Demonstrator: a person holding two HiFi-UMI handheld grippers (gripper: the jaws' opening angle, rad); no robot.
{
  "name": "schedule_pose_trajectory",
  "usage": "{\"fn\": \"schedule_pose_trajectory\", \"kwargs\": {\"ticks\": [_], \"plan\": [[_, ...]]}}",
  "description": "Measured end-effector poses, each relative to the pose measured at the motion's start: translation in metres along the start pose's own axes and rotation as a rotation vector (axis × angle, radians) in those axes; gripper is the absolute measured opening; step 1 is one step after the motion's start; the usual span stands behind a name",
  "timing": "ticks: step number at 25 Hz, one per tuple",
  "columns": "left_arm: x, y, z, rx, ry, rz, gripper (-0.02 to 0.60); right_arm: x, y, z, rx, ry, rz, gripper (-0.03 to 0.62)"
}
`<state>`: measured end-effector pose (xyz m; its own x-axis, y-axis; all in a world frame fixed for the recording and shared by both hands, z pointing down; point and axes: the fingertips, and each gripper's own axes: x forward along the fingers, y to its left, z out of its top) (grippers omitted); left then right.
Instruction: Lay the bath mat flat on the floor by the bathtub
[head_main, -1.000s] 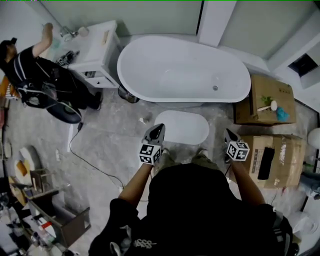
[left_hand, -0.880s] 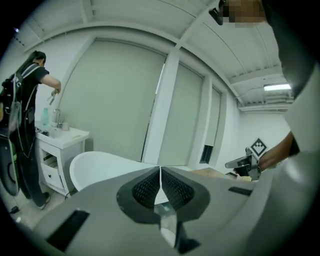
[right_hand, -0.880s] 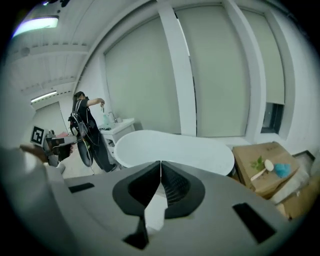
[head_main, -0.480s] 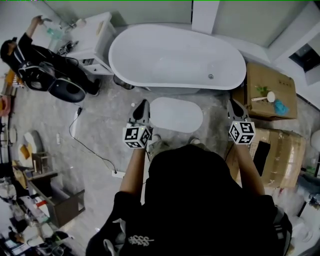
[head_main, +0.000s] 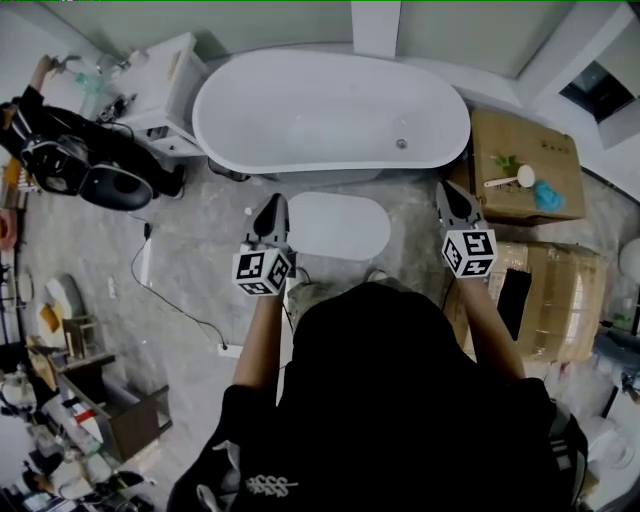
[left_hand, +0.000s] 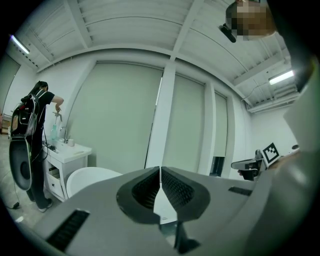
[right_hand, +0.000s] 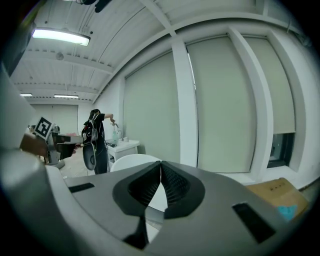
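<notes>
Nearest the camera, the left gripper (head_main: 270, 212) and the right gripper (head_main: 449, 198) are held out in front of the person's body, one to each side of the bath mat (head_main: 335, 225) and apart from it. In each gripper view the jaws are seen pressed together with nothing between them, so neither gripper is carrying anything. Both are aimed close to level, at the far wall rather than at the floor (head_main: 200, 280), which suggests that no grasp is being prepared. Between and just beyond the grippers, the mat is spread on the floor as a pale oval with no fold or raised corner to be made out. Its long side is set parallel to the near side of the bathtub (head_main: 320, 115) and just beside it, where a bather's feet would land. From this the task is judged to be as good as finished. Farther right, cardboard boxes (head_main: 523, 165) are stacked near the tub's end. At far left a second person (head_main: 75, 160) is occupied at a white vanity (head_main: 165, 80), well apart from the mat.
</notes>
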<state>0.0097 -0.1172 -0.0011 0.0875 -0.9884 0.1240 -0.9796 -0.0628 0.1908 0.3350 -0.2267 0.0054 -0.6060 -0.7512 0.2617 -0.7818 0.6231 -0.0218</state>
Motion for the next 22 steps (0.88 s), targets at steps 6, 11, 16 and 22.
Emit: {"fn": "schedule_pose_trajectory", "kwargs": {"ticks": [6, 11, 16, 22], "plan": [[0.005, -0.008, 0.0, 0.014, 0.004, -0.001, 0.025, -0.007, -0.013, -0.003, -0.008, 0.005, -0.014, 0.023], [0.01, -0.011, -0.006, 0.008, 0.006, 0.003, 0.025, -0.01, -0.02, -0.007, 0.001, 0.006, -0.018, 0.023], [0.012, -0.012, -0.012, -0.003, 0.01, 0.01, 0.025, -0.011, -0.019, -0.01, 0.014, 0.009, -0.011, 0.023], [0.012, -0.011, -0.022, -0.016, 0.018, 0.006, 0.025, -0.005, -0.013, -0.011, 0.013, 0.005, -0.009, 0.023]]}}
